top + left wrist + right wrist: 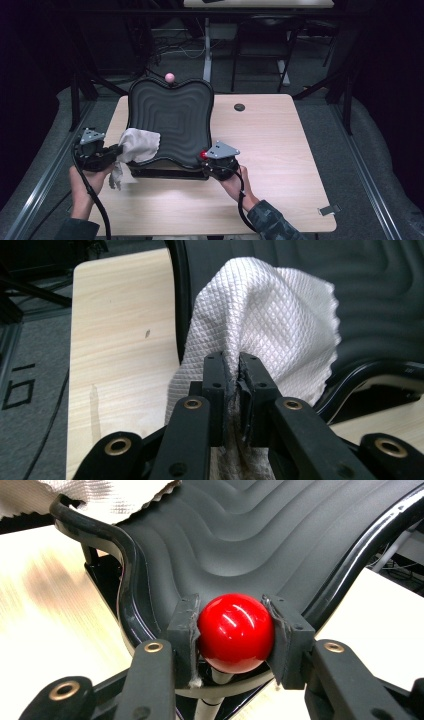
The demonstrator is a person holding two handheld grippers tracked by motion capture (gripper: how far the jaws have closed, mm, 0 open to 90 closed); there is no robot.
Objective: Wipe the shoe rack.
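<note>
High view: a black wavy tray (172,120) stands on a stand near the table's (270,150) left edge, tilted up toward the far side.
Left gripper (232,371): clenched on a white quilted cloth (260,315), bunched against the tray's near-left rim (the loose end hangs toward the table).
Right gripper (235,630): jaws grasping a glossy red ball knob (235,632) at the tray's near-right corner, seemingly steadying it.
Step in hand: probably wiping the tray, cloth just arriving at its surface.
Next move: likely a sweep across the ridges, pressing lightly, knob held firm.
Textures: the tray is matte with concentric ripples and a shiny rim; the cloth is diamond-embossed with a scalloped edge; a pink ball (169,77) sits at the tray's far edge.
</note>
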